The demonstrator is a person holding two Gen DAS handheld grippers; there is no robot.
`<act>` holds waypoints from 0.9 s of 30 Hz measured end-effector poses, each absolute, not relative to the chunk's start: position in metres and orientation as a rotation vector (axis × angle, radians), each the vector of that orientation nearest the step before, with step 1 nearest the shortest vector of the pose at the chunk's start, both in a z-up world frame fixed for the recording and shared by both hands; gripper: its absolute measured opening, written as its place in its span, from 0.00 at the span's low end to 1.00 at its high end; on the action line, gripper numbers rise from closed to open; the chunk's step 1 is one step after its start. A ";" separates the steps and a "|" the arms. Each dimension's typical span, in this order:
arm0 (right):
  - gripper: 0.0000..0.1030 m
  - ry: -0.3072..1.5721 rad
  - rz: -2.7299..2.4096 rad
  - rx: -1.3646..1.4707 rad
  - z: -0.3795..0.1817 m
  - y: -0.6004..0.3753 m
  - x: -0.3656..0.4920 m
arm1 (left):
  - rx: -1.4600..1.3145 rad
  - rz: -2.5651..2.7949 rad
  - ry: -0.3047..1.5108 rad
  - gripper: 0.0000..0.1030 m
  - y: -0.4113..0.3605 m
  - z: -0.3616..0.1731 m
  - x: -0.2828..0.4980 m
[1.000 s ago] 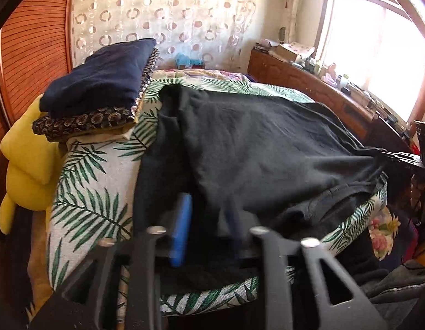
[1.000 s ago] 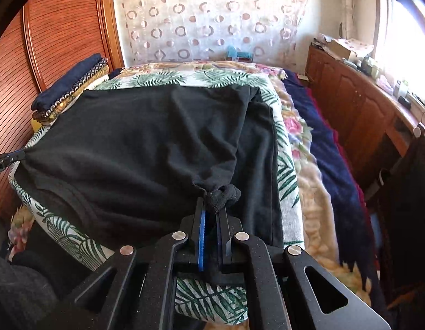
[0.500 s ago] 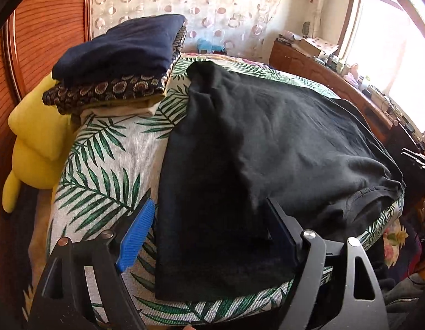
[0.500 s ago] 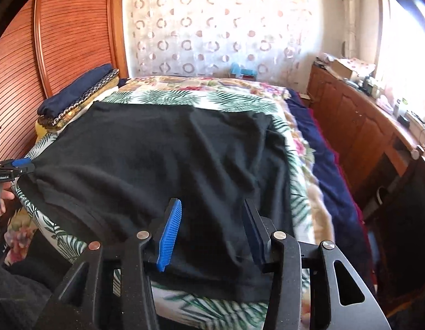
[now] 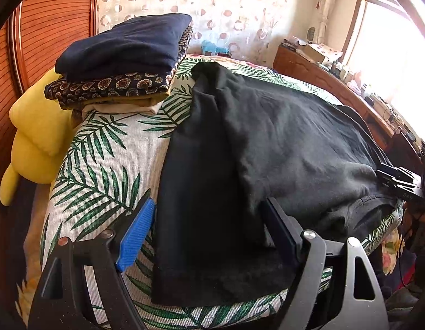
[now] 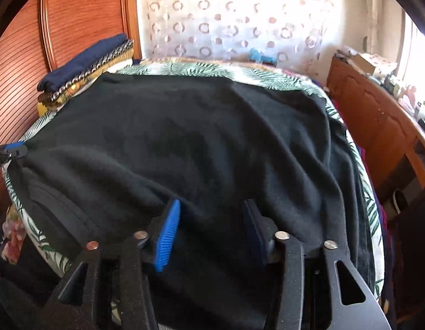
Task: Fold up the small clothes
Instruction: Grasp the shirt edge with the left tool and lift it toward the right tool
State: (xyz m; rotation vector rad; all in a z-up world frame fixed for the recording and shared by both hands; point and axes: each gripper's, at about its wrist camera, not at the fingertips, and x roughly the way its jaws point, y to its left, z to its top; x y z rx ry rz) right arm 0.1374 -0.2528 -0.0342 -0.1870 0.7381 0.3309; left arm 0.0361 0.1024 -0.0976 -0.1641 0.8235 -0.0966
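A black garment lies spread over the palm-leaf bed cover, one side flap folded inward along its left edge. My left gripper stands open low over the near hem; the cloth runs between the jaws, but neither pad presses it. In the right wrist view the same garment fills the bed. My right gripper hovers over its near edge, its jaws opening, with cloth beneath them and nothing pinched. Each gripper shows at the edge of the other's view: the right gripper and the left gripper.
A stack of folded clothes sits by the wooden headboard, also visible as the stack. A yellow plush hangs off the bed's left side. A wooden cabinet with clutter runs along the right under the window.
Both grippers were shut on bunched black cloth and have let go and opened. The garment now lies flatter. The right gripper has moved in lower over the cloth.
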 end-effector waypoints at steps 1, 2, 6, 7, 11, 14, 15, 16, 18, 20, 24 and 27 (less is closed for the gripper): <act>0.62 0.732 0.324 -0.178 -0.033 -0.253 0.137 | -0.163 -0.096 0.823 0.79 0.102 -0.098 0.036; 0.67 0.725 0.321 -0.170 -0.034 -0.255 0.136 | -0.162 -0.095 0.821 0.79 0.102 -0.098 0.036; 0.72 0.693 0.322 -0.164 -0.035 -0.260 0.124 | -0.169 -0.090 0.813 0.78 0.102 -0.098 0.034; 0.72 0.685 0.320 -0.167 -0.035 -0.260 0.121 | -0.169 -0.090 0.811 0.75 0.102 -0.098 0.034; 0.73 0.673 0.323 -0.164 -0.036 -0.262 0.117 | -0.166 -0.132 0.825 0.42 0.093 -0.096 0.034; 0.74 0.667 0.327 -0.160 -0.036 -0.264 0.115 | -0.171 -0.157 0.836 0.17 0.086 -0.096 0.038; 0.74 0.664 0.327 -0.160 -0.037 -0.264 0.115 | -0.162 -0.156 0.838 0.11 0.084 -0.096 0.040; 0.75 0.660 0.327 -0.159 -0.037 -0.265 0.114 | -0.151 -0.154 0.835 0.09 0.081 -0.095 0.040; 0.75 0.653 0.330 -0.161 -0.038 -0.266 0.112 | -0.144 -0.155 0.832 0.08 0.077 -0.093 0.041; 0.75 0.652 0.338 -0.161 -0.038 -0.268 0.113 | -0.142 -0.157 0.817 0.08 0.073 -0.087 0.041; 0.75 0.671 0.360 -0.134 -0.034 -0.274 0.113 | -0.152 -0.189 0.768 0.08 0.064 -0.065 0.038; 0.75 0.687 0.366 -0.108 -0.030 -0.282 0.111 | -0.140 -0.219 0.728 0.08 0.052 -0.048 0.038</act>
